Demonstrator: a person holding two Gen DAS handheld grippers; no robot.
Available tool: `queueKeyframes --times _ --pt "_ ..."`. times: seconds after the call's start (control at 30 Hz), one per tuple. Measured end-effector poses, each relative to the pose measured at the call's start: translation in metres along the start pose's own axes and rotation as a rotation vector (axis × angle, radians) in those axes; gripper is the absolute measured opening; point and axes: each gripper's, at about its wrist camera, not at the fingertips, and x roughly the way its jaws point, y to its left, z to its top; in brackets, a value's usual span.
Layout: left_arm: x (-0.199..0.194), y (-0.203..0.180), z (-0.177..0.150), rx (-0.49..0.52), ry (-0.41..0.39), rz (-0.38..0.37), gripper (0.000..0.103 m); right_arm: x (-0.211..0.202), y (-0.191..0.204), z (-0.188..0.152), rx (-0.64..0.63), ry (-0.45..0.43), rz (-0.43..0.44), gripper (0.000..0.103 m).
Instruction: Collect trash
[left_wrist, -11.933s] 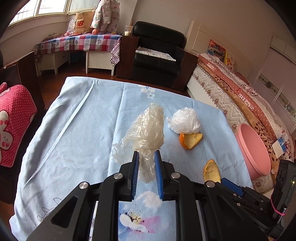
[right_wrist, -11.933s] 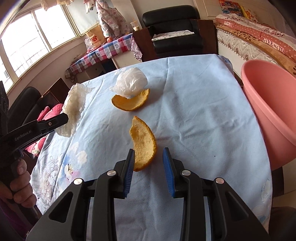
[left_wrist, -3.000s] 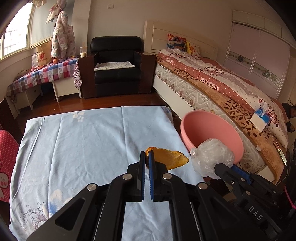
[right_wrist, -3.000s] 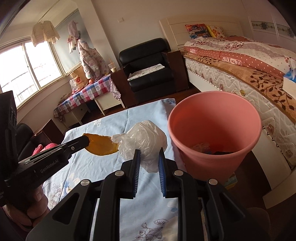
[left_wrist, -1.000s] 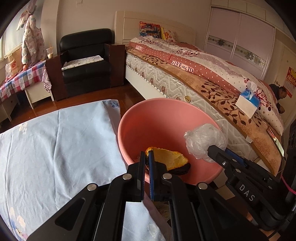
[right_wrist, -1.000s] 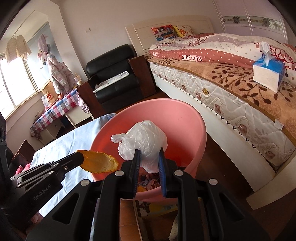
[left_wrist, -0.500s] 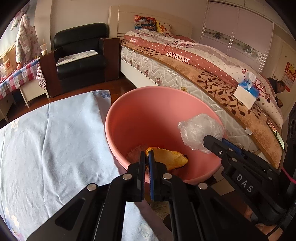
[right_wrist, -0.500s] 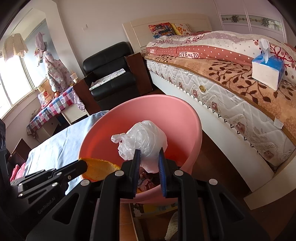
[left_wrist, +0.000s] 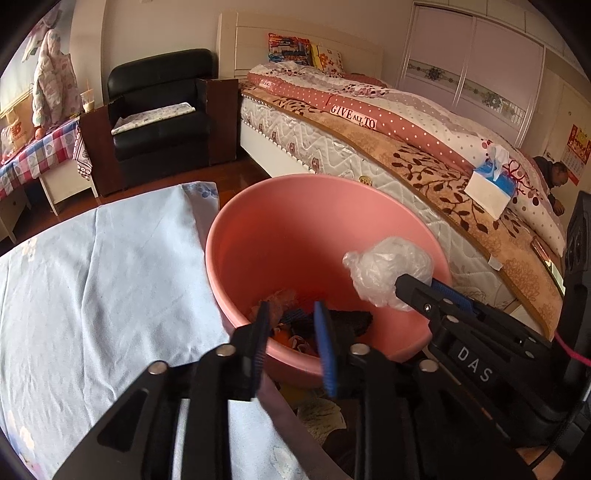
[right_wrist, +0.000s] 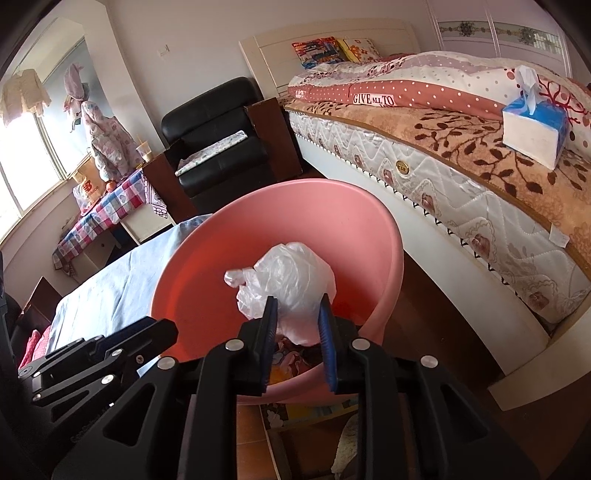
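The left gripper (left_wrist: 290, 338) hung with its jaws parted and empty over the pink bin (left_wrist: 236, 295). The right gripper (right_wrist: 297, 325) pinched a crumpled plastic bag (right_wrist: 291, 280) above the bin's mouth, apparently poised so the bag would drop inside.

A bench (left_wrist: 92, 277) with a light blue cloth fills the left part of the left wrist view. In the upper left stands a black armchair (left_wrist: 159, 110) with a pale cushion on its seat. Beside it, at the left edge, there is a small table with a checked cloth (left_wrist: 33, 151). A wide bed (left_wrist: 424, 147) with a leaf-pattern blanket runs along the right side, and a blue and white tissue box (right_wrist: 535, 125) stands on it. White wardrobe doors (left_wrist: 472, 59) are in the upper right. The floor (right_wrist: 424, 314) is dark red-brown wood.
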Motion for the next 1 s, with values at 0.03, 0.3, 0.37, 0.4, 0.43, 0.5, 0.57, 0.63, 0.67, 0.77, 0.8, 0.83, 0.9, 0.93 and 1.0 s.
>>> queueKeyframes --times 0.03,0.3,0.37,0.4,0.43,0.5,0.57,0.63,0.67,0.77,0.8,0.83,0.9,0.93,1.0 --pt "-0.002 0.0 0.0 0.0 -0.005 0.001 0.031 0.0 0.0 0.0 -0.002 -0.001 0.0 0.028" --pt "-0.011 0.0 0.001 0.003 -0.021 0.008 0.033 -0.007 0.003 0.001 -0.012 -0.014 0.006 0.033" --pt "-0.015 0.001 0.001 0.003 -0.027 0.009 0.033 -0.011 0.004 0.001 -0.014 -0.021 0.005 0.033" --pt "-0.016 0.0 0.001 0.003 -0.029 0.01 0.033 -0.014 0.005 0.001 -0.015 -0.028 0.007 0.033" --pt "-0.018 0.001 0.001 0.003 -0.033 0.012 0.033 -0.015 0.005 0.001 -0.014 -0.031 0.008 0.033" --pt "-0.022 0.002 0.001 0.002 -0.04 0.014 0.034 -0.019 0.006 0.001 -0.01 -0.035 0.014 0.033" --pt "-0.027 0.005 0.001 0.0 -0.047 0.018 0.034 -0.023 0.008 0.001 -0.009 -0.04 0.02 0.033" --pt "-0.031 0.007 0.0 -0.003 -0.052 0.021 0.036 -0.027 0.012 0.0 -0.012 -0.042 0.025 0.033" --pt "-0.034 0.009 0.0 -0.004 -0.056 0.024 0.036 -0.03 0.015 -0.001 -0.014 -0.044 0.027 0.033" --pt "-0.042 0.015 -0.003 -0.011 -0.066 0.028 0.038 -0.038 0.022 -0.004 -0.022 -0.054 0.03 0.033" --pt "-0.045 0.017 -0.003 -0.013 -0.068 0.03 0.038 -0.041 0.026 -0.005 -0.025 -0.059 0.034 0.033" --pt "-0.048 0.019 -0.004 -0.015 -0.07 0.032 0.039 -0.044 0.028 -0.007 -0.027 -0.061 0.038 0.033" --pt "-0.054 0.022 -0.006 -0.018 -0.077 0.035 0.039 -0.05 0.035 -0.009 -0.034 -0.066 0.045 0.033" --pt "-0.057 0.025 -0.007 -0.019 -0.081 0.036 0.039 -0.053 0.038 -0.011 -0.039 -0.069 0.048 0.033" --pt "-0.065 0.03 -0.01 -0.023 -0.09 0.042 0.04 -0.059 0.045 -0.015 -0.047 -0.078 0.051 0.033"
